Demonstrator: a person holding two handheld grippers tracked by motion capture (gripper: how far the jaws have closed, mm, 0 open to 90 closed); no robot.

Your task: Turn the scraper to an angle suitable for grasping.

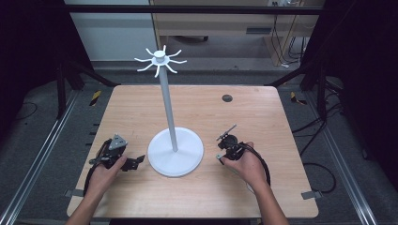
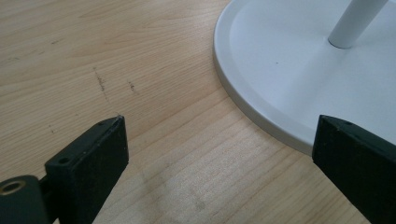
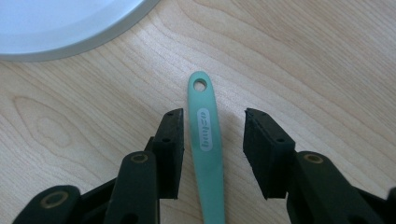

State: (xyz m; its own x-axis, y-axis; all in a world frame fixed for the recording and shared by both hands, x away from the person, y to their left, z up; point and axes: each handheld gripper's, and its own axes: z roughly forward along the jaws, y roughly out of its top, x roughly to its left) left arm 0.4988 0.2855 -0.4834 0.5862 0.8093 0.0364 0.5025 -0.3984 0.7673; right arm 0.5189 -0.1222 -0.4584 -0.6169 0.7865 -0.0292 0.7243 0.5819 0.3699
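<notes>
White hook stand [image 1: 175,151] sits mid-table [image 1: 263,197]; left gripper [image 2: 219,149] hovers spread wide, its right jaw over the stand's base rim; right gripper [image 3: 212,140] is spread around a teal handle [image 3: 205,140] lying flat, its left jaw just beside it, not pinching.

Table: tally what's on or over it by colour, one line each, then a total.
White: 1, the stand
Teal: 1, the handle lying between the right gripper's open jaws
Black: 2, the right gripper and the left gripper
Total: 4
</notes>
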